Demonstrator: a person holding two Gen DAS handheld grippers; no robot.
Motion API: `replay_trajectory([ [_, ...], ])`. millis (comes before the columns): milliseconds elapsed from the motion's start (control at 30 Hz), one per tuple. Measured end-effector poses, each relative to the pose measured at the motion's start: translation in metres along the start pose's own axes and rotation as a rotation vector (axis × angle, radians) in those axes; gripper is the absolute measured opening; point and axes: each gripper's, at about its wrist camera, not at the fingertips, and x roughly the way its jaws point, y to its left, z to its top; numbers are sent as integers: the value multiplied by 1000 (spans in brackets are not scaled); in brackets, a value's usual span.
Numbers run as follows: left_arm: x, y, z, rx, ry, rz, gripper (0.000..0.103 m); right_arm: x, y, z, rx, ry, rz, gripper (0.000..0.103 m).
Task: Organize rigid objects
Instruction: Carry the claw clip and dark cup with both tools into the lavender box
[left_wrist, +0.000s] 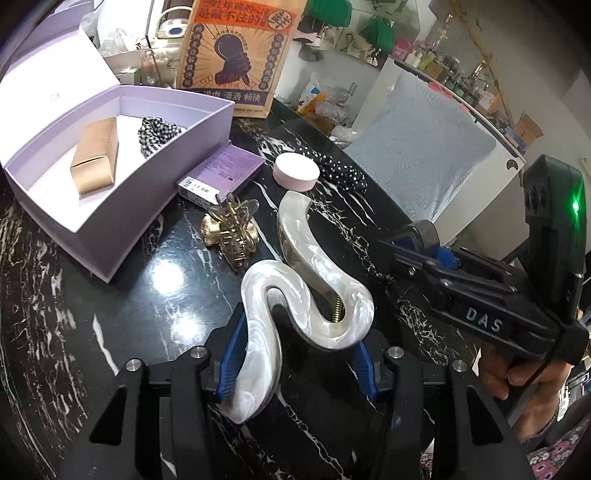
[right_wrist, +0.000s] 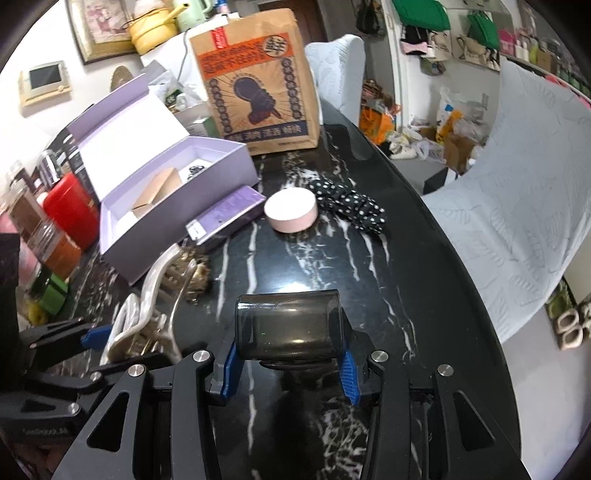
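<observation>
My left gripper is shut on a large pearly white wavy hair claw, held just above the black marble table. My right gripper is shut on a smoky dark translucent cylindrical container, held over the table; that gripper shows at the right of the left wrist view. The open lilac box sits at the left and holds a tan carton and a checked cloth. A gold hair claw, a purple flat box and a pink round tin lie on the table.
A brown printed paper bag stands at the back of the table. A black polka-dot cloth lies by the pink tin. Jars and a red tin crowd the left edge. A white covered chair stands beyond the table's right edge.
</observation>
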Motion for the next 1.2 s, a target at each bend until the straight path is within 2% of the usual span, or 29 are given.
replay_trajectory([
  [467, -36, 18, 5, -38, -88, 71, 51, -14, 52, 11, -132, -40, 112, 42],
  [633, -50, 31, 13, -56, -127, 117, 51, -14, 70, 22, -175, -50, 154, 42],
  [1200, -68, 75, 58, -97, -215, 157, 51, 2, 106, 71, -255, -73, 243, 42],
])
